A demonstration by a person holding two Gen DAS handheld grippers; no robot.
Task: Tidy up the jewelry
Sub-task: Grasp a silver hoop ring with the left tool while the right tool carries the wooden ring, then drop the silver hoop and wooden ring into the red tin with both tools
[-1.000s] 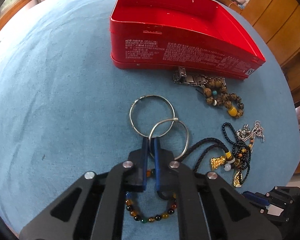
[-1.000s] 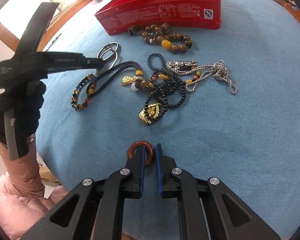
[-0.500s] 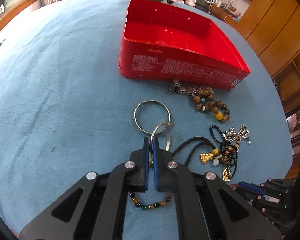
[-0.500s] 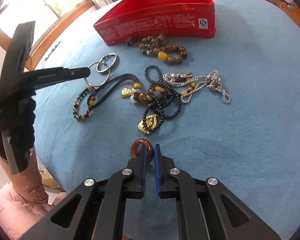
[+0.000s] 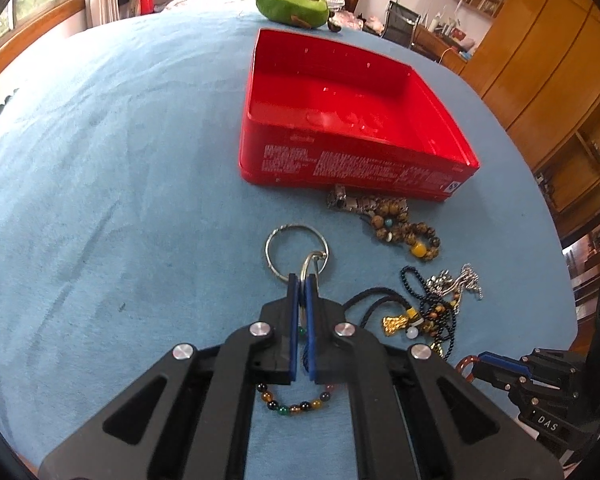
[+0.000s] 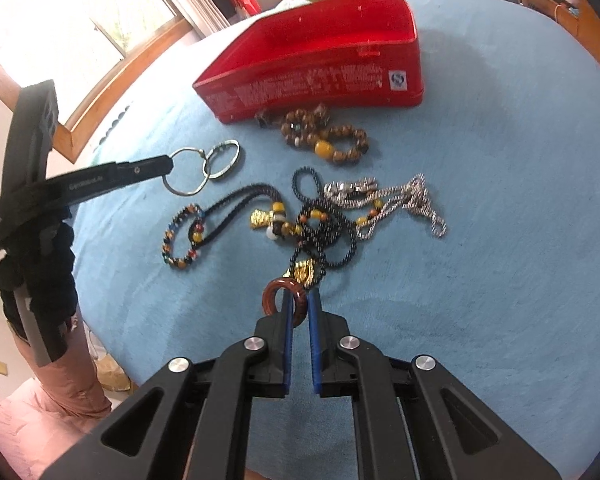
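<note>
Left wrist view: the left gripper (image 5: 302, 280), black angular linkage with flat blue pads, is clamped on the nearer of two linked silver wire rings (image 5: 314, 266), thin round hoops of bright metal; the farther ring (image 5: 296, 251) hangs from it above the blue cloth (image 5: 120, 200), a matte, softly napped fabric marked with brush streaks. Beyond stands the red tin (image 5: 352, 168), a glossy rectangular open box with rounded corners and fine white print on its near wall. Just beside that wall lie a metal link clasp (image 5: 342, 200) and a bracelet of mottled brown beads (image 5: 404, 232) with one smooth amber bead. A strand of small multicoloured glass-like beads (image 5: 296, 402) shows beneath the gripper, and a braided black cord with a gold pendant (image 5: 396, 322) lies to the right. A plush avocado (image 5: 292, 6), green and fuzzy, rests past the tin. Right wrist view: the right gripper (image 6: 299, 306) is closed on a reddish-brown ring (image 6: 278, 294), a smooth, polished, thick band held upright between the blue pads, its loop standing out to the left. On the cloth ahead lie a string of tiny black beads (image 6: 328, 236), tangled in loops, and a sparkling silver chain (image 6: 396, 200) of coarse links.
</note>
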